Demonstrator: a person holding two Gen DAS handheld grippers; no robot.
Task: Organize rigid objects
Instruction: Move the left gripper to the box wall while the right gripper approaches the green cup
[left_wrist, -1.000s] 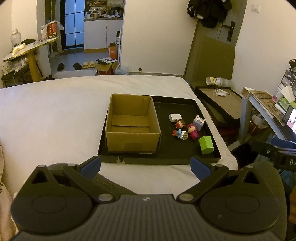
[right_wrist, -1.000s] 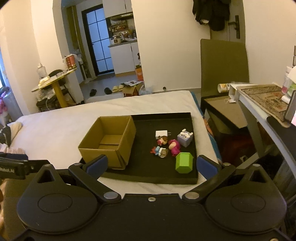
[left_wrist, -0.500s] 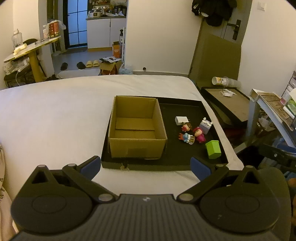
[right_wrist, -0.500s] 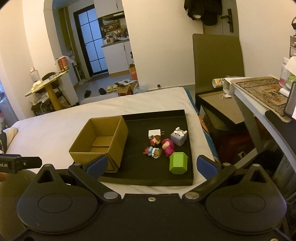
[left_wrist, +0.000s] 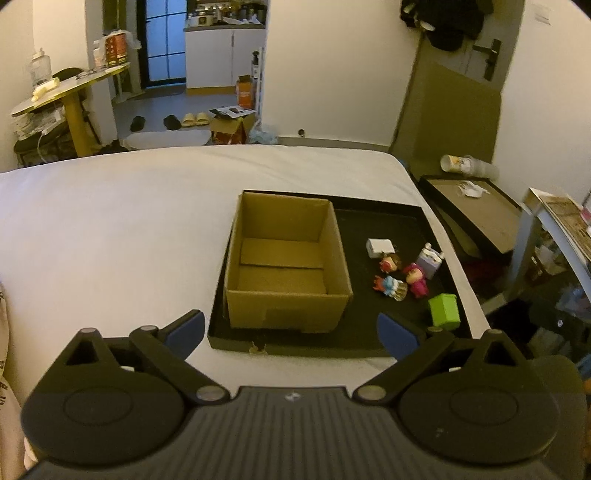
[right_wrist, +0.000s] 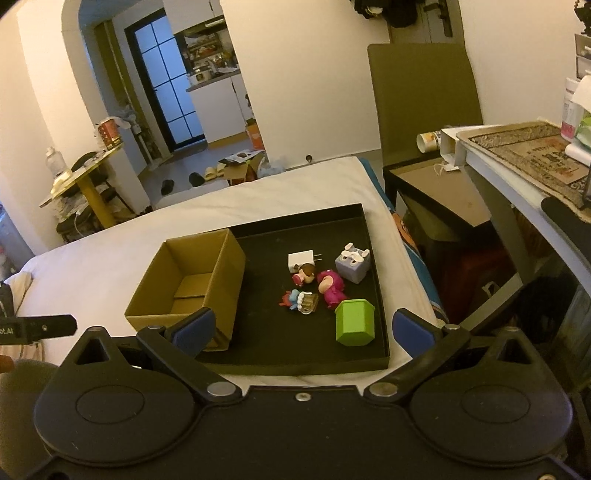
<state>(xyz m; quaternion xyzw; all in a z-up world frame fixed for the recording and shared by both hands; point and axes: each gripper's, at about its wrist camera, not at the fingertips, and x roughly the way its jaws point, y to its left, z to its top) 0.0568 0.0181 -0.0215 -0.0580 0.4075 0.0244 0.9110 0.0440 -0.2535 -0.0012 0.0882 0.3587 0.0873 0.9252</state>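
Note:
An empty open cardboard box (left_wrist: 286, 266) (right_wrist: 188, 284) stands in the left half of a black tray (left_wrist: 384, 225) (right_wrist: 332, 229) on a white bed. Right of it lie a white charger (left_wrist: 379, 246) (right_wrist: 301, 259), a grey block (left_wrist: 429, 260) (right_wrist: 352, 263), three small figurines (left_wrist: 400, 278) (right_wrist: 317, 290) and a green hexagonal box (left_wrist: 444, 310) (right_wrist: 354, 322). My left gripper (left_wrist: 291, 332) is open and empty, short of the tray's near edge. My right gripper (right_wrist: 301, 330) is open and empty, over the tray's near edge.
The white bed (left_wrist: 110, 221) spreads to the left. A low dark table (left_wrist: 480, 210) with a paper cup (left_wrist: 454, 162) stands right of the bed. A desk (right_wrist: 524, 155) is at far right. The other gripper (right_wrist: 33, 328) shows at left in the right wrist view.
Both grippers have moved forward toward the tray, so the box and the toys look larger. The jaws have stayed open.

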